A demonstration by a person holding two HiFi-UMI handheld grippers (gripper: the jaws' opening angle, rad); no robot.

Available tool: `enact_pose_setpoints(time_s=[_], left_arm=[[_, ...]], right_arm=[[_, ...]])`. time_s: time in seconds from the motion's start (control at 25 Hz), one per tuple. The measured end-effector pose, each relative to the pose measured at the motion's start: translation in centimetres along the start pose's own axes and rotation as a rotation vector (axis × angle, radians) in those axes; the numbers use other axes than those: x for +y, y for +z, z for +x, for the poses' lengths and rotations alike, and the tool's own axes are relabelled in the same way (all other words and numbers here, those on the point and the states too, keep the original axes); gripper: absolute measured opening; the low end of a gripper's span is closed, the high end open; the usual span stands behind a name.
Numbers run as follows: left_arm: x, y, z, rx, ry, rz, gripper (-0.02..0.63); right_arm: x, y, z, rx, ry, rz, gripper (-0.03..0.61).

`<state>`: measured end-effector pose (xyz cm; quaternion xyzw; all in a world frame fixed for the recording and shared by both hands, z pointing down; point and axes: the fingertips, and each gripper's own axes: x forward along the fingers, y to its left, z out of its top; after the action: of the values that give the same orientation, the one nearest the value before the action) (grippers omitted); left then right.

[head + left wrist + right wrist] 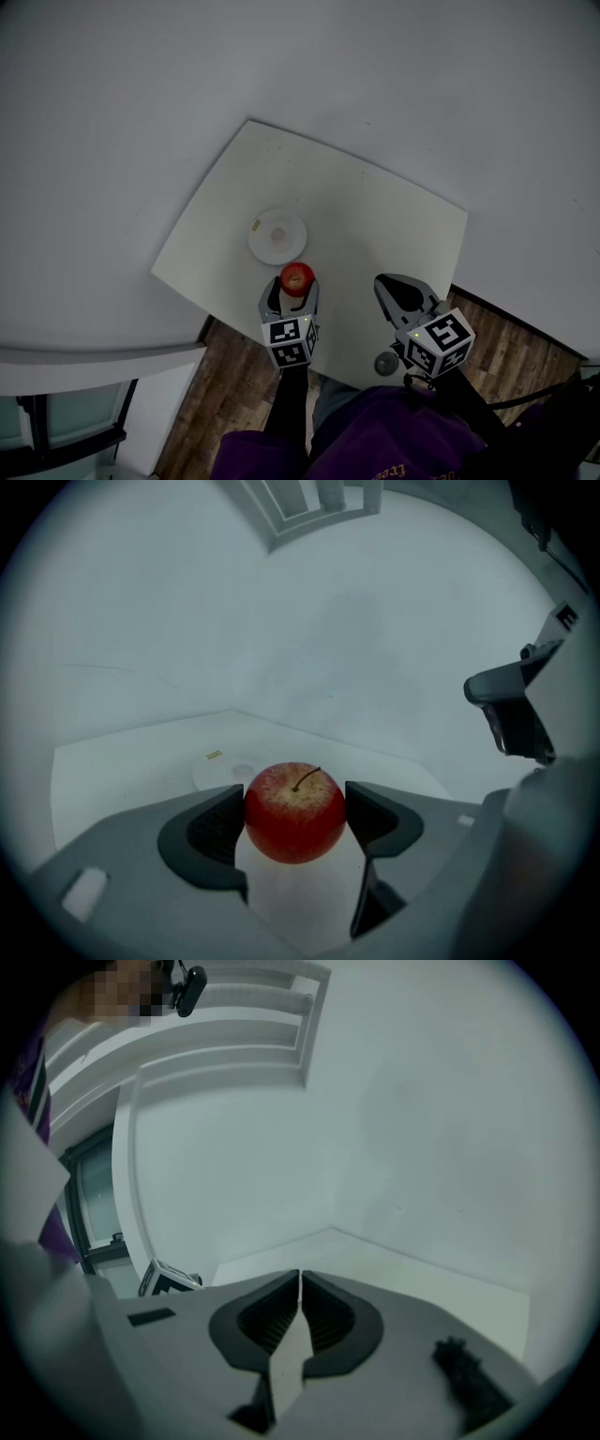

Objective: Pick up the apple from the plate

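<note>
clearly the left gripper (295, 808) clamps the red apple (297, 277) stem-up, just nearside of the white plate (291, 230), while the right gripper (300, 1283) sits closed, empty.

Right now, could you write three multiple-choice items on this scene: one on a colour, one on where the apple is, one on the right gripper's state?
1. The plate is: A white; B blue; C black.
2. The apple is: A on the plate; B between the left gripper's jaws; C on the floor.
3. The right gripper is: A shut, empty; B wide open; C holding a cup.
Answers: 1 A, it looks plain white; 2 B, both jaws touch its sides; 3 A, its jaws meet with nothing between.
</note>
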<state>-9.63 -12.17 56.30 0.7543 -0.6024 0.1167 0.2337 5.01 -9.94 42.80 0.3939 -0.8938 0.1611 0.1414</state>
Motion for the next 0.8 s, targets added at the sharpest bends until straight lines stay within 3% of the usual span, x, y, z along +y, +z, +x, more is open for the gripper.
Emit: enact_pose_setpoints(time_s=[0.8], left_arm=[[-0.6, -3.8, -1.2, 0.076, -0.010, 0.014, 0.345]], right_arm=[[0.1, -0.3, -0.2, 0.003, -0.005, 0.007, 0.012]])
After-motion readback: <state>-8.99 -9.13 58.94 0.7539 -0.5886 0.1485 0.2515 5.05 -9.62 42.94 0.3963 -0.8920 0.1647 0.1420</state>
